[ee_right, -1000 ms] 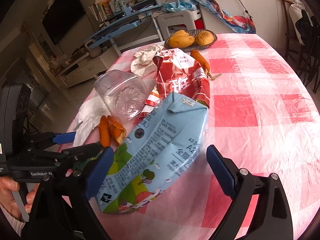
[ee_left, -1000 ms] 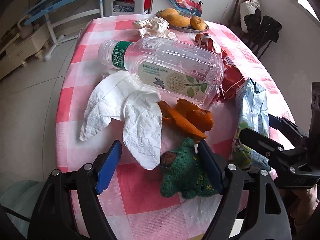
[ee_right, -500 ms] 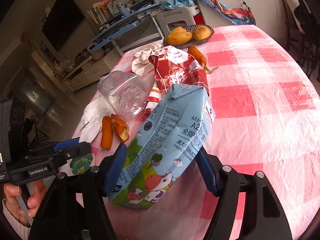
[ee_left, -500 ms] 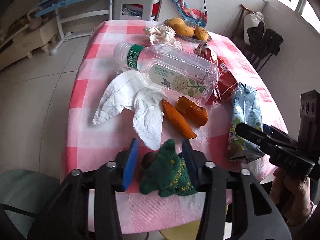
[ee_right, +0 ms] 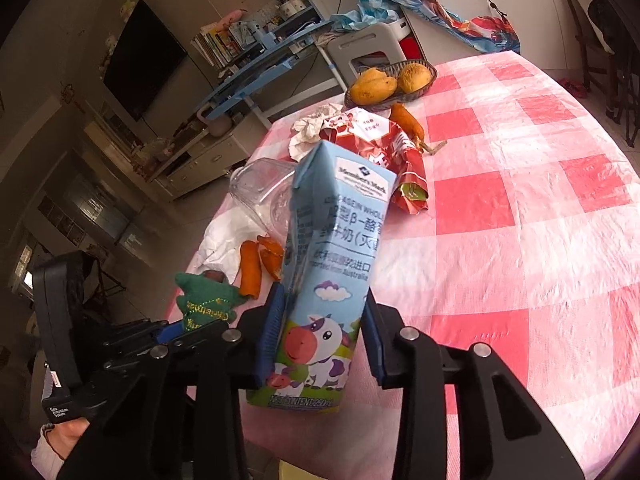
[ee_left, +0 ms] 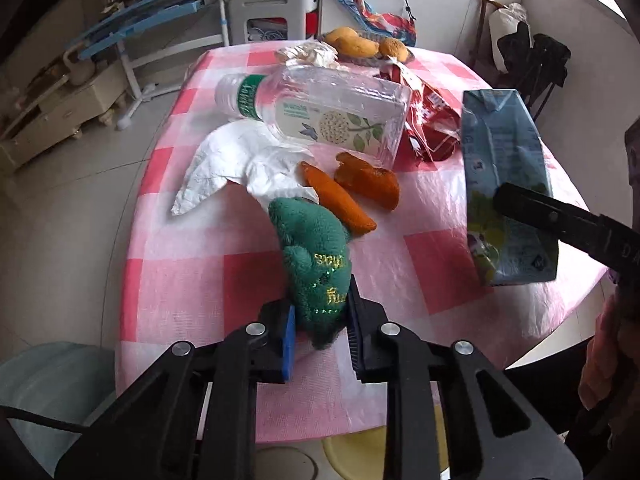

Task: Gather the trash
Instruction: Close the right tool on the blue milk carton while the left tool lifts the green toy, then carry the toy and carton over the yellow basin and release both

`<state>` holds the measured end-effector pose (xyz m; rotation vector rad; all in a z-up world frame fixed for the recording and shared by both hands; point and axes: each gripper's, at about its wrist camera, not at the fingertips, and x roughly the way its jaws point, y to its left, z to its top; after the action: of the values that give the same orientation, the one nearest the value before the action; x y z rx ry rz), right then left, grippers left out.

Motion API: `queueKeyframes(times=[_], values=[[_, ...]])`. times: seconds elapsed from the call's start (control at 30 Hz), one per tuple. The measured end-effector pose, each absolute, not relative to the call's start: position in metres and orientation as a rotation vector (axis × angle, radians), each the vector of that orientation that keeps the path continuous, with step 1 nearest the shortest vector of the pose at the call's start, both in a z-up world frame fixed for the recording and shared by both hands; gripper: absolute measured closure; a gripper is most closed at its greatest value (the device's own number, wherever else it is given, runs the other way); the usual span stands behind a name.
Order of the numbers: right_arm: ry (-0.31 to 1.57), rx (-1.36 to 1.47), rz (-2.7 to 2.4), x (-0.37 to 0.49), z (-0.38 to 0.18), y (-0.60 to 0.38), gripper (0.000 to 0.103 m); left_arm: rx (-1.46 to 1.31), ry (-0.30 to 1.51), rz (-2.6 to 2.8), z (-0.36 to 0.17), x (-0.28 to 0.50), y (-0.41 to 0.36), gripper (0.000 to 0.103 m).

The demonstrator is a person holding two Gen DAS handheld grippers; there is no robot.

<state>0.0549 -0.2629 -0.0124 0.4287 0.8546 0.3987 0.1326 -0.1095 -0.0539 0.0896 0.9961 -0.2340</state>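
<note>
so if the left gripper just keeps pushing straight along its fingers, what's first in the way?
Left gripper, closing on the green knit toy, would likely run first into the orange peel just beyond, then the plastic bottle; depth is unclear.

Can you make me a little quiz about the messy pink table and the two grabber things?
1. True or false: the left gripper has its jaws round the green plush toy.
2. What is between the jaws of the right gripper? A) the clear bottle B) the blue milk carton C) the red snack bag
3. Fill in: the two orange peel pieces lie on the table beside the white ____.

Key
1. True; its jaws are closing on the toy.
2. B, the blue milk carton; those jaws are closing too.
3. Tissue.
</note>
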Motion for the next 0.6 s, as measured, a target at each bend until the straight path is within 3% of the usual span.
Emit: queueKeyframes(times=[0.6], values=[[0.791,0.378,0.473,0.011,0.012,-0.250,0.072,0.002,0.886,-0.299,-0.027,0.088,-0.102,0.083]])
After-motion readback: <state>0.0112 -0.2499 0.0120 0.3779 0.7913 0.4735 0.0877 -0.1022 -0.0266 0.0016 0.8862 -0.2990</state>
